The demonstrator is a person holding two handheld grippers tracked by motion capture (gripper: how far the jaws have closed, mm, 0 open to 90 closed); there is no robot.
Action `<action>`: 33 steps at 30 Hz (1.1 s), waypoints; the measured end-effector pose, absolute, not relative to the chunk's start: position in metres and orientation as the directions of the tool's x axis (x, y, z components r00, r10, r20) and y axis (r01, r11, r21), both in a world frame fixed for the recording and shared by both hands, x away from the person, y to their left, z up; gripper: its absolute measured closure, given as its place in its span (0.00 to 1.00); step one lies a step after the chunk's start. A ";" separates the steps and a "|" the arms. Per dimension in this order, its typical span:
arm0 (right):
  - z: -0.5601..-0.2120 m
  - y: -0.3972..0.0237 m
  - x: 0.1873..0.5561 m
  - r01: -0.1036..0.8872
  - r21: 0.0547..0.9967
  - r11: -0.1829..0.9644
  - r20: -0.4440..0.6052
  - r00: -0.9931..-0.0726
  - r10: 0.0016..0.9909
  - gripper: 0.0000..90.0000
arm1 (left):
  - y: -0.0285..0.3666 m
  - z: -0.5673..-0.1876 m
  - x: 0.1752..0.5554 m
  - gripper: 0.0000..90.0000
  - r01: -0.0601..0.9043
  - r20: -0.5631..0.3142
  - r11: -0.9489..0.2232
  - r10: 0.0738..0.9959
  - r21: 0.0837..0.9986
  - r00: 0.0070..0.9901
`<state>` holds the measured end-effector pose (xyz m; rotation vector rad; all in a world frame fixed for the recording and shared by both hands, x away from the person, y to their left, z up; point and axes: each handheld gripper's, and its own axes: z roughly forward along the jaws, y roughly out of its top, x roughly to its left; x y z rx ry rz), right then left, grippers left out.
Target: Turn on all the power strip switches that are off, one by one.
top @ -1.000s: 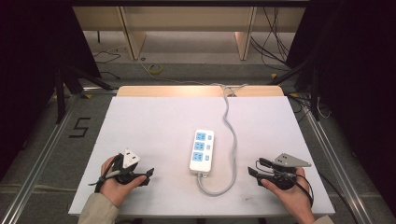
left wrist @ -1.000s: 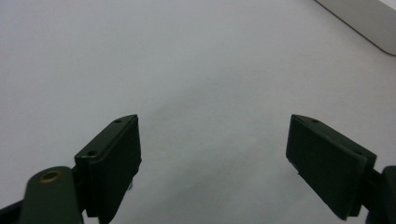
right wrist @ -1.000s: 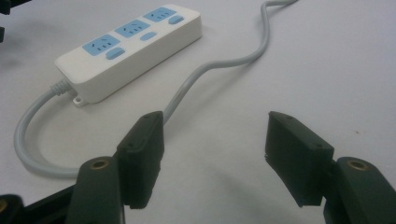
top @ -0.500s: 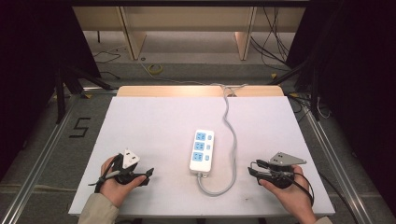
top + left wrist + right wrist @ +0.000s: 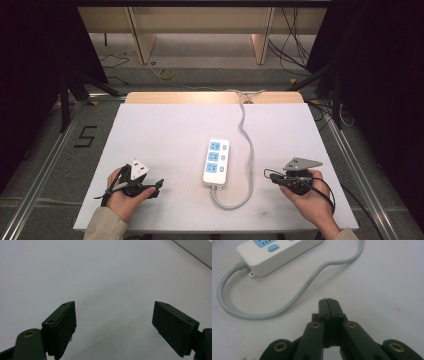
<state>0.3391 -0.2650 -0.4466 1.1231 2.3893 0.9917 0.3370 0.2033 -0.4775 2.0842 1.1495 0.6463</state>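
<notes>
A white power strip (image 5: 216,162) with blue sockets lies in the middle of the white table (image 5: 165,130). Its grey cable (image 5: 247,150) loops from the near end and runs off the far edge. Left of the strip, a hand holds my left gripper (image 5: 156,187) near the front edge; in the left gripper view its jaws (image 5: 113,315) stand wide open over bare table. To the right of the strip is my right gripper (image 5: 273,178), pointing at the cable loop. Its jaws have just been closing and now meet (image 5: 328,301) with nothing between them. Beyond them lie the power strip (image 5: 279,252) and cable (image 5: 287,306).
A wooden strip (image 5: 210,97) borders the table's far edge. Metal rails (image 5: 350,160) run along both sides of the table. A "5" mark (image 5: 85,136) is on the floor at left. Cables and shelf legs (image 5: 142,45) stand behind the table.
The right gripper's jaws went from spread apart to pressed together, empty. The left gripper and the power strip stayed as they were.
</notes>
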 end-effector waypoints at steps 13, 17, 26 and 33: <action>-0.438 -0.252 0.350 0.579 0.657 0.483 0.027 -0.658 0.752 1.00 | 0.203 -0.478 0.338 0.22 0.536 0.108 -0.398 0.864 0.745 0.492; -0.435 -0.248 0.352 0.584 0.645 0.494 0.032 -0.666 0.745 1.00 | 0.202 -0.478 0.338 0.22 0.534 0.109 -0.398 0.864 0.746 0.491; -0.431 -0.242 0.356 0.598 0.618 0.510 0.042 -0.673 0.738 1.00 | 0.203 -0.478 0.338 0.22 0.531 0.113 -0.401 0.863 0.747 0.493; -0.426 -0.237 0.360 0.600 0.603 0.526 0.038 -0.679 0.733 1.00 | 0.203 -0.477 0.338 0.22 0.532 0.115 -0.403 0.863 0.745 0.493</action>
